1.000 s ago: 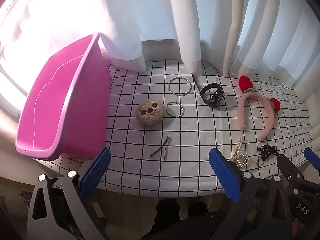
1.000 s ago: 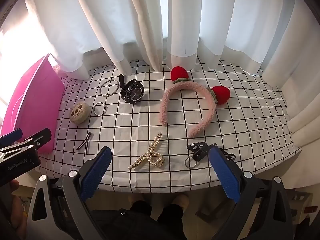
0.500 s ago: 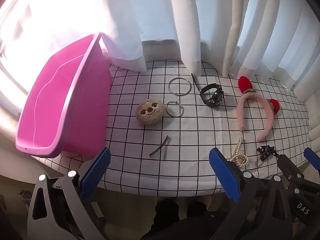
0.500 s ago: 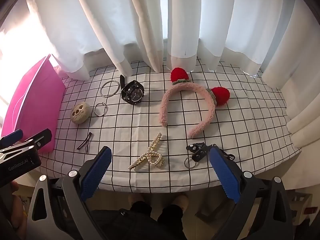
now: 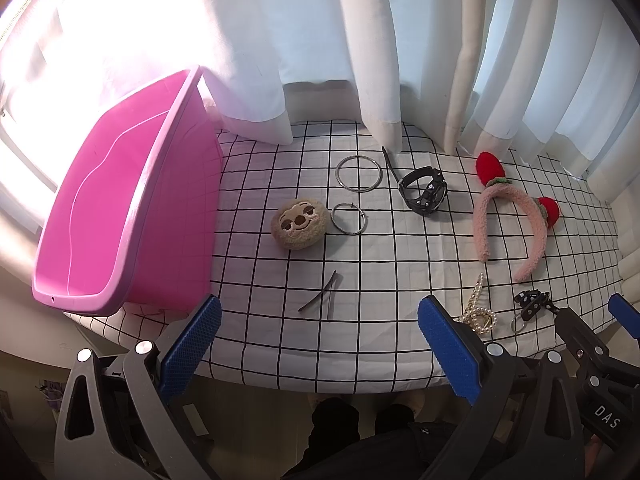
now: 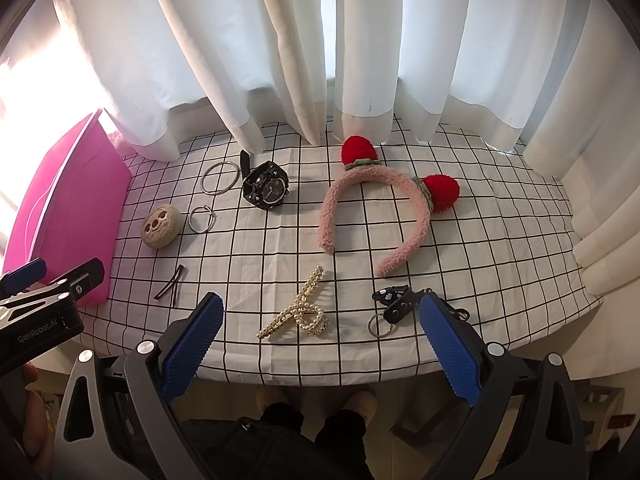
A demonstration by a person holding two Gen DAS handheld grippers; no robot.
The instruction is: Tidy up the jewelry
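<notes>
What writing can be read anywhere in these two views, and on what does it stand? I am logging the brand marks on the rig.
"DAS": white letters on the body of the right gripper, seen at the lower right of the left wrist view.
"GenRobot.AI": pale letters on the body of the left gripper, at the left edge of the right wrist view.
The black watch has dial markings too small to read.

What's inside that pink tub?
The pink tub shows only bare pink walls and floor in the left wrist view. Its near rim hides the closest strip of floor, so something small there cannot be ruled out.
</notes>
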